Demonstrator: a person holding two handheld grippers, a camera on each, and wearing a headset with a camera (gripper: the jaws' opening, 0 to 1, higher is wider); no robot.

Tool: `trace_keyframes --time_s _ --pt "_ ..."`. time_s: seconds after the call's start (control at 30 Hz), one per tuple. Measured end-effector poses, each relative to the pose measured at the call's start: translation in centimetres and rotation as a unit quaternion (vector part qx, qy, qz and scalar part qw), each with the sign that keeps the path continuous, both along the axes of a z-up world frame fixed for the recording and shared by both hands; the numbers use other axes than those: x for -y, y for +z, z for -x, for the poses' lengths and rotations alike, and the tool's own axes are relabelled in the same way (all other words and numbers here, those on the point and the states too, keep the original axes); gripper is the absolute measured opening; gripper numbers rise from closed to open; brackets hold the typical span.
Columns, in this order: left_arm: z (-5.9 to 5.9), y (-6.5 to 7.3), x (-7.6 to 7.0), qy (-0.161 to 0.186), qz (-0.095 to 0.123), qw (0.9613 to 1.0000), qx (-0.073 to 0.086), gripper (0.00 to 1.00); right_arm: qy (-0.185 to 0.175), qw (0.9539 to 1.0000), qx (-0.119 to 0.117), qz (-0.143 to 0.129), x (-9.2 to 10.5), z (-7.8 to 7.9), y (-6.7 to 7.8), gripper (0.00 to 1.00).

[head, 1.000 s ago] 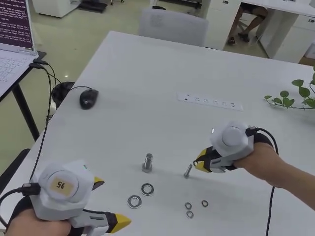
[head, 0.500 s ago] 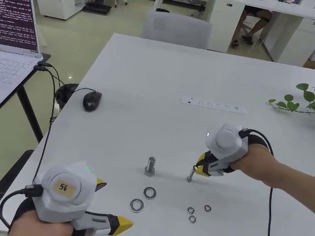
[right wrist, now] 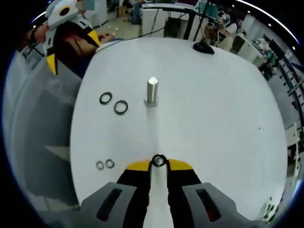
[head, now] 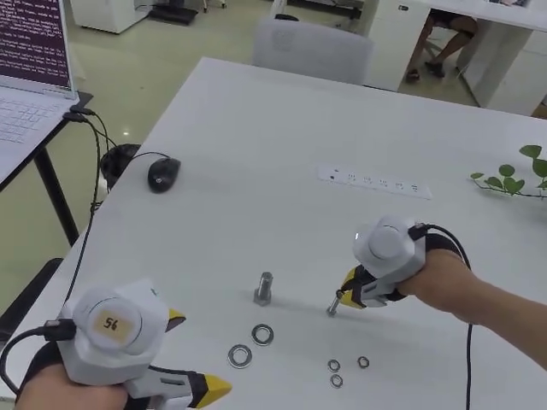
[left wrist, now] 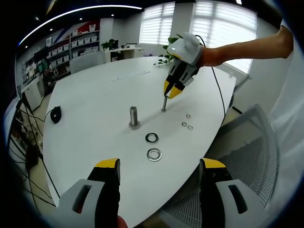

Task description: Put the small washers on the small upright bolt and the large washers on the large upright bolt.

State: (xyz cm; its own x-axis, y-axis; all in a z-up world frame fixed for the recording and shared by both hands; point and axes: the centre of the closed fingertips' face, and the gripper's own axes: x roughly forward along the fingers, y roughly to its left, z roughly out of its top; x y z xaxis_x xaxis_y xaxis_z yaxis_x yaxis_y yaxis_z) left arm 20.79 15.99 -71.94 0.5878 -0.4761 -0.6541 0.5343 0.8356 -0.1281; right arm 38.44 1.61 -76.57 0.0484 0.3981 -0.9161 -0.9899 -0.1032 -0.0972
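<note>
White tabletop [head: 256, 171] carries the large bolt [head: 263, 289] upright, with the small bolt [head: 333, 306] upright to its right. The right gripper [head: 348, 293] is at the top of the small bolt, jaws clamped on a small washer [right wrist: 159, 160] at their tips. Two large washers [head: 262, 334] lie flat near the large bolt; three loose small washers [head: 334, 366] lie near the small bolt. The left gripper [left wrist: 160, 167] is at the near edge, jaws apart and holding nothing.

Odds and ends around the white table [head: 256, 120]
Black mouse [head: 163, 174] near left edge; power strip [head: 374, 182] farther right; leafy plant [head: 517, 178] at right edge; open laptop [head: 30, 68] off left.
</note>
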Motion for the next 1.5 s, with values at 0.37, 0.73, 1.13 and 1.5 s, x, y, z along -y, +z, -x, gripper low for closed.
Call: trace_keyframes --time_s 0.37,0.73,1.13,1.5 --pt "0.1 -0.2 0.0 0.002 0.001 1.0000 -0.002 0.67 0.003 0.9999 -0.003 0.013 0.0 -0.1 -0.4 0.13" --pt "0.1 -0.2 -0.4 0.006 0.002 1.0000 -0.002 0.67 -0.003 0.9995 -0.009 0.031 -0.2 -0.2 -1.8 0.13" --pt "0.1 -0.3 -0.6 0.009 0.002 1.0000 -0.002 0.67 -0.018 0.9984 -0.022 0.049 -0.1 -0.1 -4.4 0.14" --pt "-0.1 -0.1 -0.6 0.009 -0.001 1.0000 0.000 0.67 -0.069 0.9968 -0.033 0.025 1.9 -0.3 -4.4 0.20"
